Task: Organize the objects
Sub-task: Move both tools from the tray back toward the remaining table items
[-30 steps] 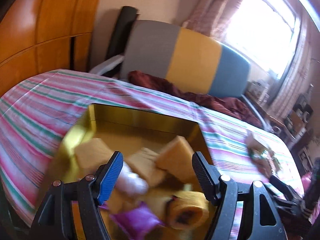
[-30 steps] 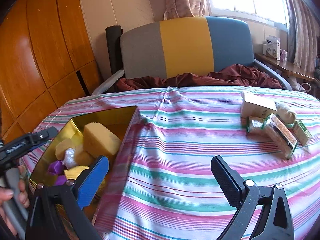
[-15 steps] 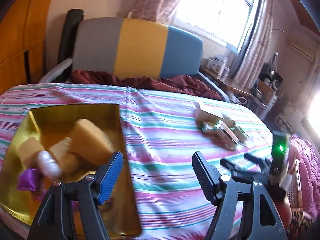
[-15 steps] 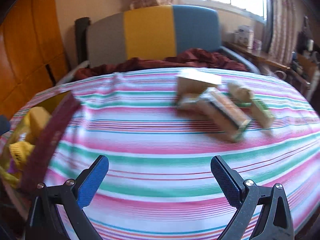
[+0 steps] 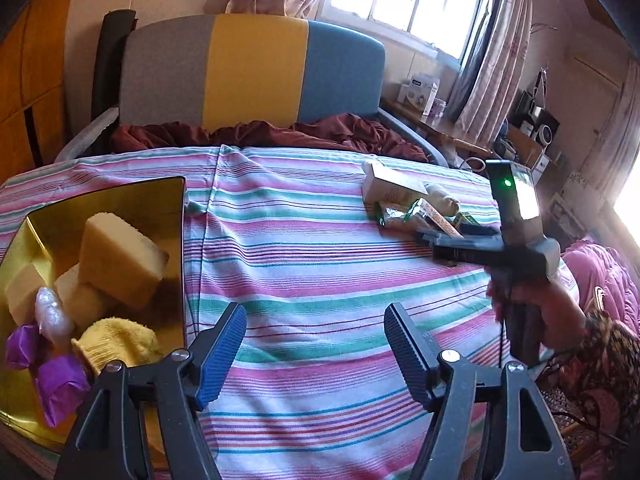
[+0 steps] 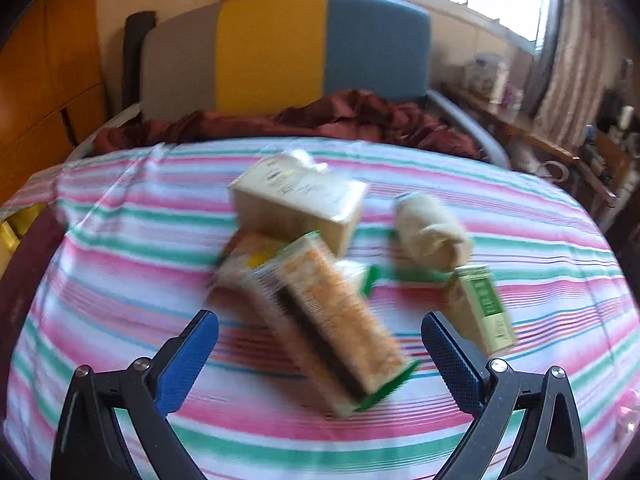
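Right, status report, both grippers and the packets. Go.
Left gripper open, empty, beside gold tin. Right gripper open, closing on long orange packet. Cream box and small green box crowd it.

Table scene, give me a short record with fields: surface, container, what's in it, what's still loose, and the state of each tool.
surface: striped cloth
container: gold tin, left side
in tin: yellow sponges, purple wrappers, a yellow cloth
loose items: cream box, long cracker pack, small green box, beige roll, clustered on the right side
left tool: open, empty, over cloth
right tool: open, empty, at the cracker pack
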Tool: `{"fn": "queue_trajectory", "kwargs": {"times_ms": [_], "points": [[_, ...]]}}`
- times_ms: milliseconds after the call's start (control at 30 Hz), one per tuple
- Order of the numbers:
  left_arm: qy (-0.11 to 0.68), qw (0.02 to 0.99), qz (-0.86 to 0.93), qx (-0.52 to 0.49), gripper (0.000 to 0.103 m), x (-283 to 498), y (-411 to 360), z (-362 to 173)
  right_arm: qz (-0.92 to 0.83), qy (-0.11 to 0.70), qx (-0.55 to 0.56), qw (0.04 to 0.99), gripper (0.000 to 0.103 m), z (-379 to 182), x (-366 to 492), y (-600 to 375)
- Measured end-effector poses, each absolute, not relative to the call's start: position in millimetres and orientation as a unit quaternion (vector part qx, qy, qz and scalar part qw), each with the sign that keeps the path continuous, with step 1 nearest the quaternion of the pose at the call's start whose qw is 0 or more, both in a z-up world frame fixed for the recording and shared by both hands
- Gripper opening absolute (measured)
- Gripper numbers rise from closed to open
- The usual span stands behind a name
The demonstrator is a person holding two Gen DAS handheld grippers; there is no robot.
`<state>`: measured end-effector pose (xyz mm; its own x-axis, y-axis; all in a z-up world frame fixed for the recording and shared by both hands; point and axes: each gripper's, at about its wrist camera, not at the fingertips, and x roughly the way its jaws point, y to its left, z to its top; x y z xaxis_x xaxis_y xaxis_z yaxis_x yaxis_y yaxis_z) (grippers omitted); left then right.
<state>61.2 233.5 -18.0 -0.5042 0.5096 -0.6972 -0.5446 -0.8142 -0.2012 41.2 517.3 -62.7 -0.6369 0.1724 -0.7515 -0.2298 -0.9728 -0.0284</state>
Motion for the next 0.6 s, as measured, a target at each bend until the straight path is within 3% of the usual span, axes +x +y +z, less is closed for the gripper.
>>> {"fn": "queue_trajectory", "kwargs": {"times_ms": [200, 333, 433, 600], "points": [[0.024, 0.307, 0.859, -0.410, 0.073, 55, 249, -28, 0.917, 0.048, -0.396, -0.003, 0.100, -59, 69, 466], [0.028, 0.311, 0.854, -0.417, 0.073, 57, 257, -34, 0.933, 0.044, -0.353, 0.063, 0.101, -43, 80, 498], [0.030, 0.312, 0.851, -0.422, 0.073, 57, 263, -35, 0.914, 0.048, -0.388, 0.106, 0.101, -55, 61, 531], [0.030, 0.305, 0.852, -0.425, 0.073, 55, 267, -38, 0.899, 0.083, -0.428, 0.054, 0.100, -76, 52, 517]]}}
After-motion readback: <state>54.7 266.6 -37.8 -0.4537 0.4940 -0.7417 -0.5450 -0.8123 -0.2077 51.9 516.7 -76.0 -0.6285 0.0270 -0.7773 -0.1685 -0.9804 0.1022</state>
